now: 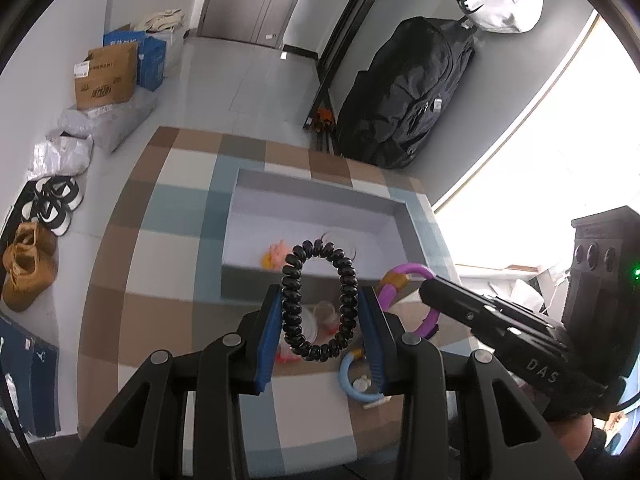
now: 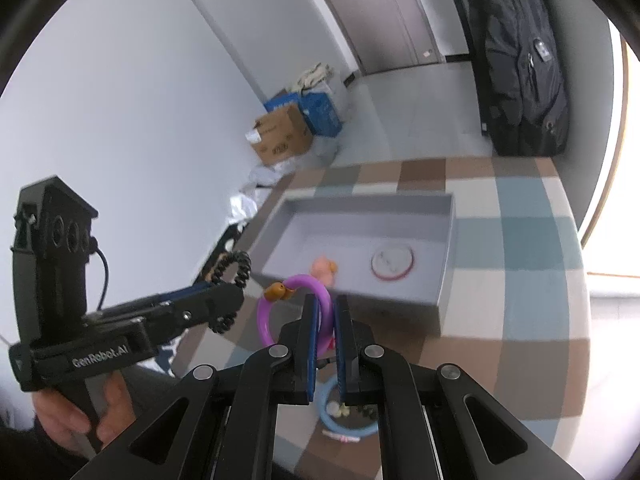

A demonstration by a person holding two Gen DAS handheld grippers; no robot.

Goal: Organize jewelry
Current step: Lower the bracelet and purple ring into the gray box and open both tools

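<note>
My left gripper is shut on a black spiral hair tie, which stands upright between the blue pads above the checked table. My right gripper is shut on a purple ring bracelet with an orange charm, lifted off the table. The same bracelet shows in the left wrist view at the tip of the right gripper. A grey tray lies beyond both grippers. Inside it are a pink and orange piece and a round clear piece with a red rim.
A light blue ring and small pink and clear pieces lie on the checked cloth below the grippers. A black bag, cardboard boxes and shoes stand on the floor around the table.
</note>
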